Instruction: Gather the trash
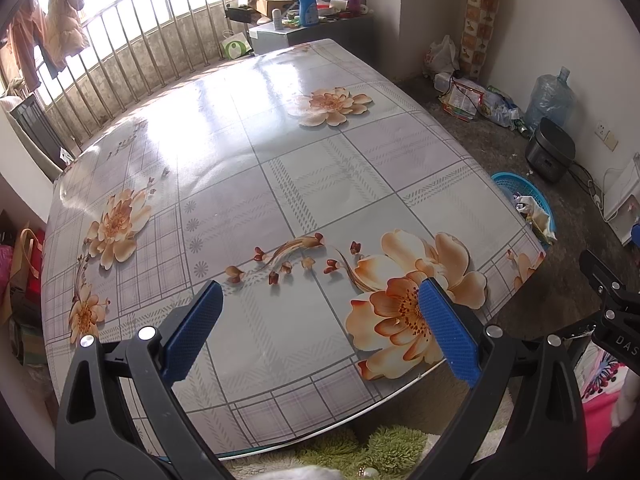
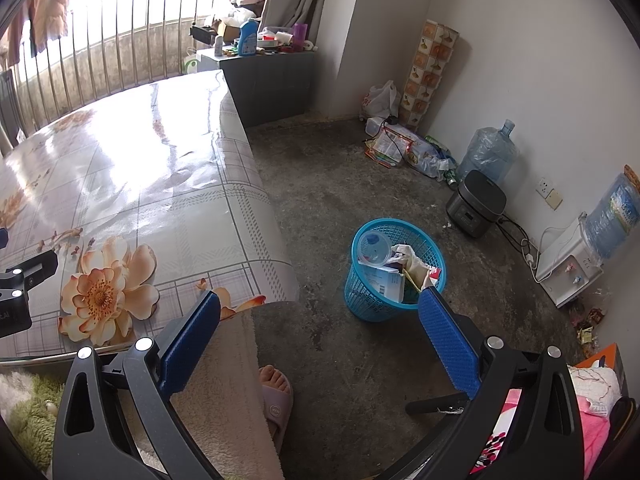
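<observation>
Left tool [image 1: 320, 312] and right tool [image 2: 320, 320] both wide apart, empty, touching nothing.

My left gripper [image 1: 320, 320] is spread wide, its blue-padded fingers [image 1: 192, 328] holding nothing. My right gripper [image 2: 320, 332] is spread just as wide (also with nothing between the pads). Below it, my foot [image 2: 274, 378] in a slipper shows.

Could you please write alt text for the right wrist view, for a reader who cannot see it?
The open, empty right gripper points down at a blue mesh basket of trash on a bare concrete floor. A table with a floral cover lies to the left.
</observation>
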